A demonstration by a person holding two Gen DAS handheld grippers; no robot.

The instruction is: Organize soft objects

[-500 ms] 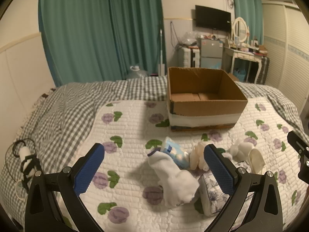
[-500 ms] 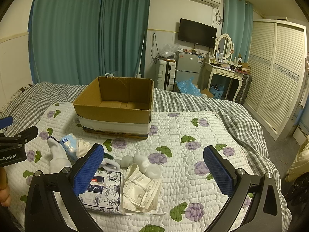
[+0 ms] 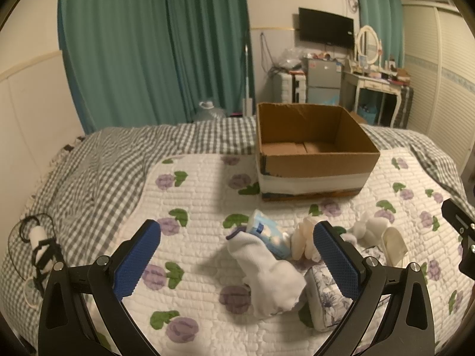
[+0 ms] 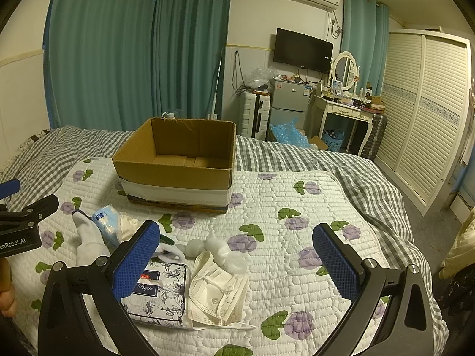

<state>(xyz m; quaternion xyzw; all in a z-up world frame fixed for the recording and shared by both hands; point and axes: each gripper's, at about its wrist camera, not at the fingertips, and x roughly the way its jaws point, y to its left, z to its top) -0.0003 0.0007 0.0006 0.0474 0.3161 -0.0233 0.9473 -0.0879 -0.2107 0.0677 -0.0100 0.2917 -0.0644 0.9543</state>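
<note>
My jaws stand wide on both sides, nothing between them: left gripper (image 3: pixel 237 259) low in the left wrist frame above the bed, right gripper (image 4: pixel 236 256) low in the right wrist frame, each showing two blue textured pads. One cardboard box (image 4: pixel 178 175) sits upright and open at centre of the right wrist frame, upper centre-right of the left wrist frame (image 3: pixel 314 160); a white band wraps its lower wall and only its bare floor shows inside. It rests on one white quilt (image 4: pixel 297 207) printed with purple flowers, spread over a grey checked bedcover (image 3: pixel 98 172). The soft things lie in one loose cluster on the quilt, below the box in both frames. Count: one white sock (image 3: pixel 267 273), lying lengthwise at lower centre of the left wrist frame, between my left pads in the picture but under them, not touched. One blue-and-white soft packet (image 3: pixel 268 233) touching the sock's far end. One cream bundle of cloth (image 3: pixel 302 237) just beside the packet. One floral tissue pack (image 4: pixel 161 292) at lower left of the right wrist frame, partly behind my left pad there. White face masks (image 4: pixel 216 289) touching the tissue pack's right edge; number in the stack cannot be told. A few white cotton-like lumps (image 4: pixel 219 249) above the masks; exact count unclear. One coil of black cord round a white object (image 3: pixel 40 246) at far left, well apart.
</note>
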